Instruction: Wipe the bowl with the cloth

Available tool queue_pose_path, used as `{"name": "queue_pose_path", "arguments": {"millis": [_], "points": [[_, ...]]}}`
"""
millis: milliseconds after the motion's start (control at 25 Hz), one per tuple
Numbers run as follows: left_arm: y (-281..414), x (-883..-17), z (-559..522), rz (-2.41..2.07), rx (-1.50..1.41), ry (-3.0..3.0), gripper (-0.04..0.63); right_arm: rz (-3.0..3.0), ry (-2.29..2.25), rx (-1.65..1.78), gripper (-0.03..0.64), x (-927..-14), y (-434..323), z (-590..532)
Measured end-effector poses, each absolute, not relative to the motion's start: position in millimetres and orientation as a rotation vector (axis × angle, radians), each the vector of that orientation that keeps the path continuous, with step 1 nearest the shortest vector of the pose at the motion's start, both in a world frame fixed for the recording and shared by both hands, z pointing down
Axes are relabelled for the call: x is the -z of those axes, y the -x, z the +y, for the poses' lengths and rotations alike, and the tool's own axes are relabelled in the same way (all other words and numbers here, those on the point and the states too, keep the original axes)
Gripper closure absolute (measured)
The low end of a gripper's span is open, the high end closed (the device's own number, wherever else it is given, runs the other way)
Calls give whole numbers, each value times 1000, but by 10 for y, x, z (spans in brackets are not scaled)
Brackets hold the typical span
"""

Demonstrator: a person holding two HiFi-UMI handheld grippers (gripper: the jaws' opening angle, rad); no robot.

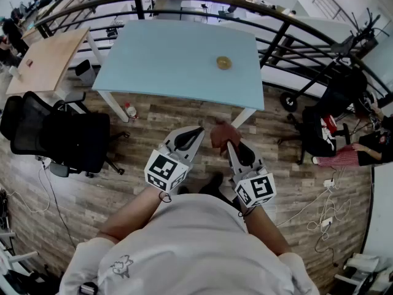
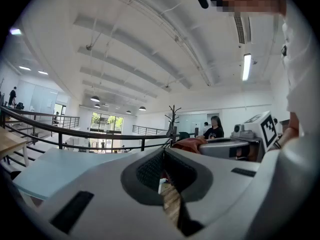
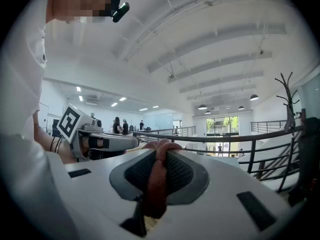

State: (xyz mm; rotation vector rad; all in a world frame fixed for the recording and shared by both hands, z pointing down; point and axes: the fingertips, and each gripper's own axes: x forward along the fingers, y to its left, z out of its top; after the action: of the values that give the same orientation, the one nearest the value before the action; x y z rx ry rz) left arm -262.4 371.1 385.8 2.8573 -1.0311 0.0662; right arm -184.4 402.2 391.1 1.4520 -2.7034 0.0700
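The right gripper [image 3: 161,156] clamps the rust-red cloth [image 3: 156,184]; the left gripper [image 2: 164,156] is closed, empty; the small golden bowl [image 1: 224,62] sits far off on the pale blue table [image 1: 166,54]; approach it first, grip firm.

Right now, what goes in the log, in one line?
left gripper: shut, empty | right gripper: shut on reddish-brown cloth | small round golden bowl: on pale blue table | wiping: not started

Before you, the table [image 1: 172,66] bears the bowl [image 1: 224,62] toward its right (well apart from the cloth [image 1: 225,133] in your right gripper [image 1: 231,145]).
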Motion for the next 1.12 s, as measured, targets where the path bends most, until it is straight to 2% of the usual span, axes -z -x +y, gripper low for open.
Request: {"name": "queue_pose_path", "arguments": {"millis": [520, 1120], "points": [[2558, -3919, 3559, -1034, -52, -2832, 581, -2757, -1461, -138, 552, -3948, 1735, 3890], [1494, -4002, 3022, -969, -84, -2850, 581, -2728, -1513, -144, 552, -4024, 708, 3411]]}}
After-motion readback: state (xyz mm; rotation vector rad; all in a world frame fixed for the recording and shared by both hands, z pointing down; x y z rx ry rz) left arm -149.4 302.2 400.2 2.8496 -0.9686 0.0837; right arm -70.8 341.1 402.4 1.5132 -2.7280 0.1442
